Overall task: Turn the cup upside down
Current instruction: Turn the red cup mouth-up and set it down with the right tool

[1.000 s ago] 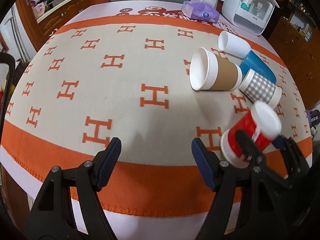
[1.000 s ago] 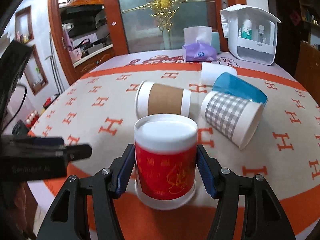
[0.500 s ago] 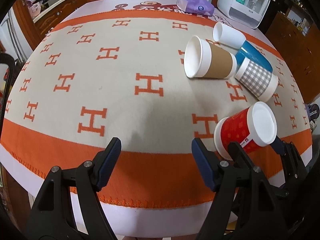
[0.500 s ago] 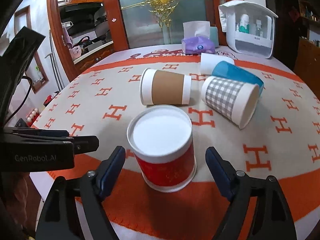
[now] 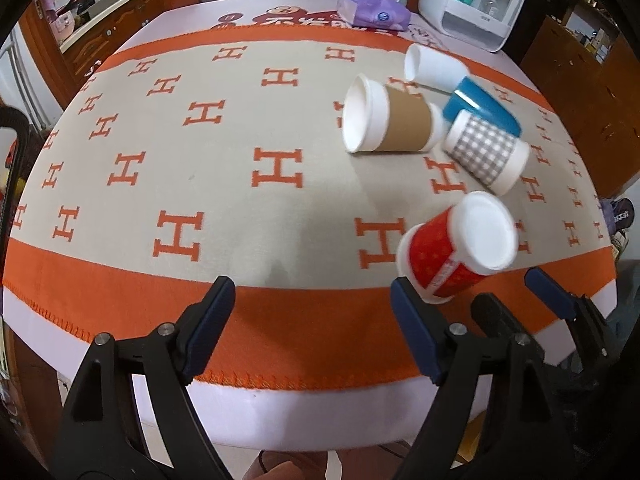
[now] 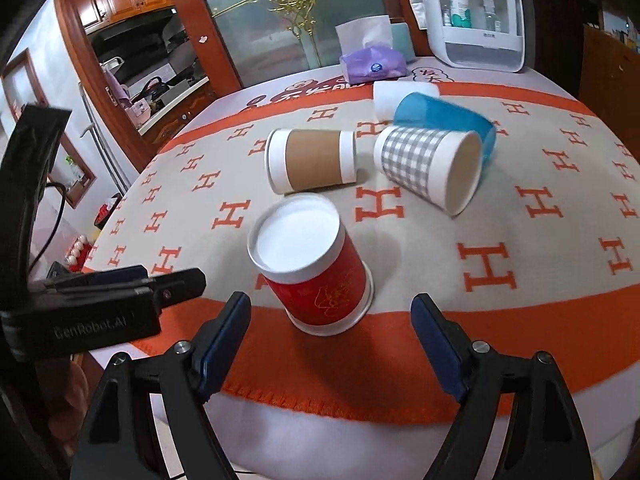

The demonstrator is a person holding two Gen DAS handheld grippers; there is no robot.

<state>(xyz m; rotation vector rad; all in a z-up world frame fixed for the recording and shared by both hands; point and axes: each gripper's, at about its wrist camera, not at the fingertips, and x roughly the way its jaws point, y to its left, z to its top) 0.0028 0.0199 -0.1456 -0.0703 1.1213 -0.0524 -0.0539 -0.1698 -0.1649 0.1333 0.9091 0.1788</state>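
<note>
Nearest the right wrist camera, the right gripper [image 6: 331, 338] has its blue-padded fingers spread wide with nothing between them, poised over the near edge of the table. Just beyond its tips the red cup [image 6: 316, 264] stands upside down, its white base facing up and its rim resting where the orange border of the blanket [image 6: 520, 216] meets the beige field. The left gripper [image 5: 312, 326] is also spread apart and empty, hovering over the same border to the left of the red cup [image 5: 448, 248]; in the left wrist view the right gripper [image 5: 508, 292] shows at the lower right, just short of the cup.

The beige blanket, patterned with orange H shapes, covers a table [image 5: 304, 404] whose pale edge shows below the stitched hem.

Farther in, a brown-sleeved paper cup [image 6: 312, 160] lies on its side, and beside it a grey checked cup [image 6: 428, 166] lies with its mouth toward the right gripper. Touching the checked cup from behind is a blue cup [image 6: 444, 118], also on its side, with a plain white cup [image 6: 400, 98] lying behind that.

Near the far edge sit a purple tissue pack [image 6: 374, 65] and a white organizer box [image 6: 472, 20] holding bottles. Behind the table is a frosted glass panel [image 6: 256, 36] with a gold ornament, framed in reddish wood, and wooden cabinets [image 6: 120, 0] at the left.
</note>
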